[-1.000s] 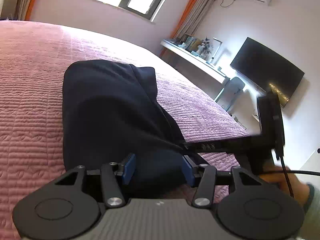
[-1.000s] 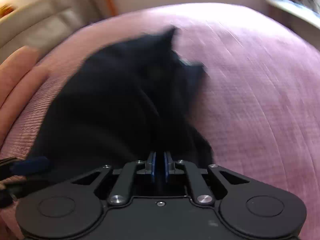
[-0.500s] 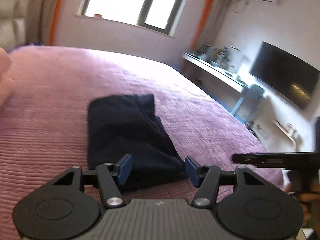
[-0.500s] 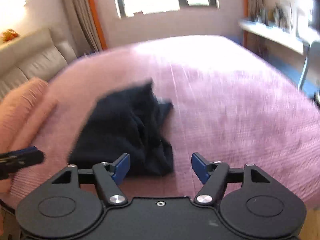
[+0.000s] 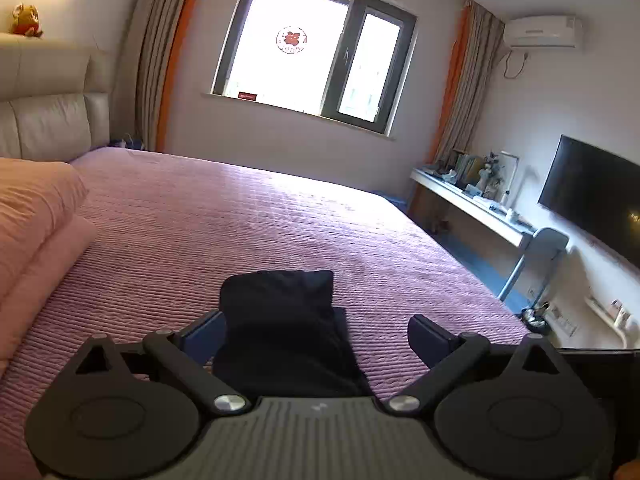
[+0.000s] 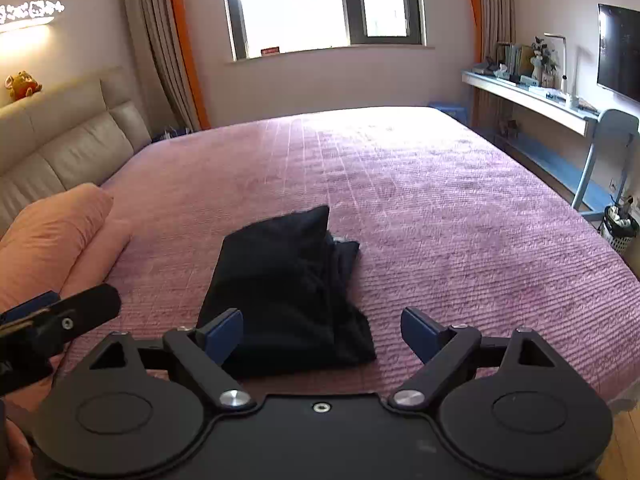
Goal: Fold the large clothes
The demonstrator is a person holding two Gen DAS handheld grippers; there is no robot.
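A dark navy garment (image 5: pixel 284 320) lies folded into a compact bundle on the purple bedspread (image 5: pixel 280 232). My left gripper (image 5: pixel 316 334) hovers above its near end. Its jaws are opening and stand wide, and the blue pads touch no cloth. In the right wrist view the same garment (image 6: pixel 288 292) lies below my right gripper (image 6: pixel 322 330). Those jaws are opening wide too, with nothing pinched between them. One finger of the left gripper (image 6: pixel 88 308) shows at that view's left edge.
Orange-pink pillows (image 5: pixel 36 208) and a beige padded headboard (image 5: pixel 48 120) lie to the left. A desk (image 6: pixel 532 100), a chair (image 6: pixel 612 128) and a waste basket (image 6: pixel 620 228) stand beyond the bed's right edge. The window wall is ahead.
Both grippers let go of the garment, opened wide and rose back from the bed. The garment now lies lower and smaller in both views.
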